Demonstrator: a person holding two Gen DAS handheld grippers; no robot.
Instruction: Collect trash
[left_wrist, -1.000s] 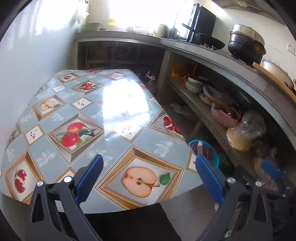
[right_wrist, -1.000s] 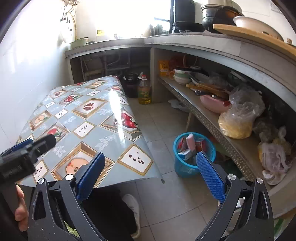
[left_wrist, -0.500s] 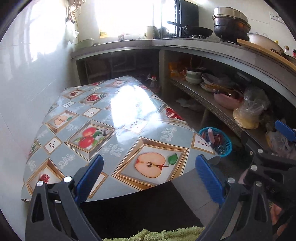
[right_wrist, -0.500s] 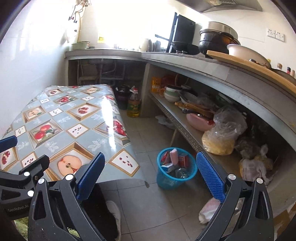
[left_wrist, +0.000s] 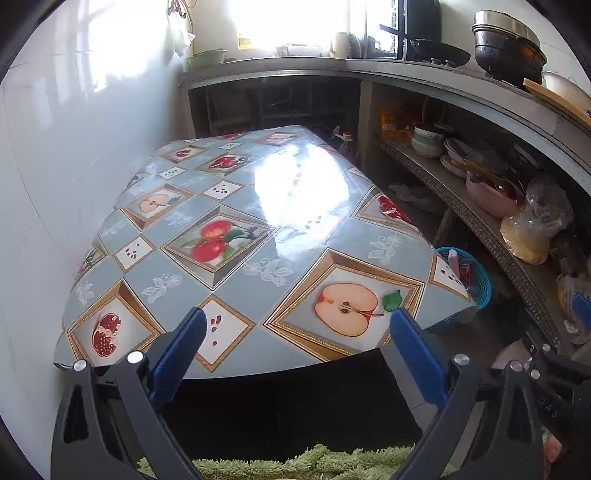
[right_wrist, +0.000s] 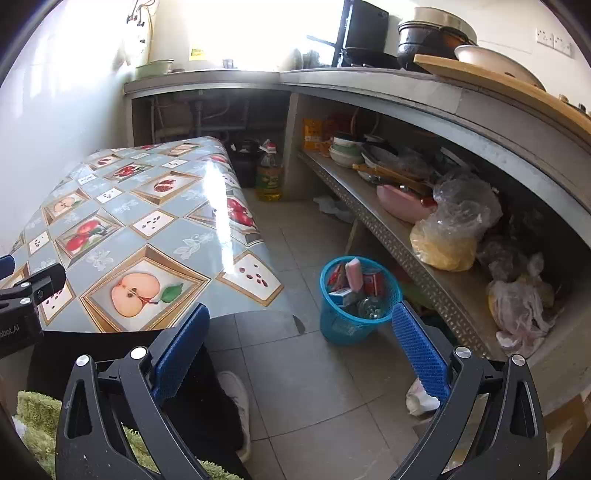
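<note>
Right wrist: trash basket (right_wrist: 341, 325) between tool (right_wrist: 301, 343) fingers.

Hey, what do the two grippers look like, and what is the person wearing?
Both the left gripper and right gripper have black plastic frames with silver bolts and blue ribbed finger pads. The person wears dark trousers, a fuzzy green garment and a white shoe.
</note>
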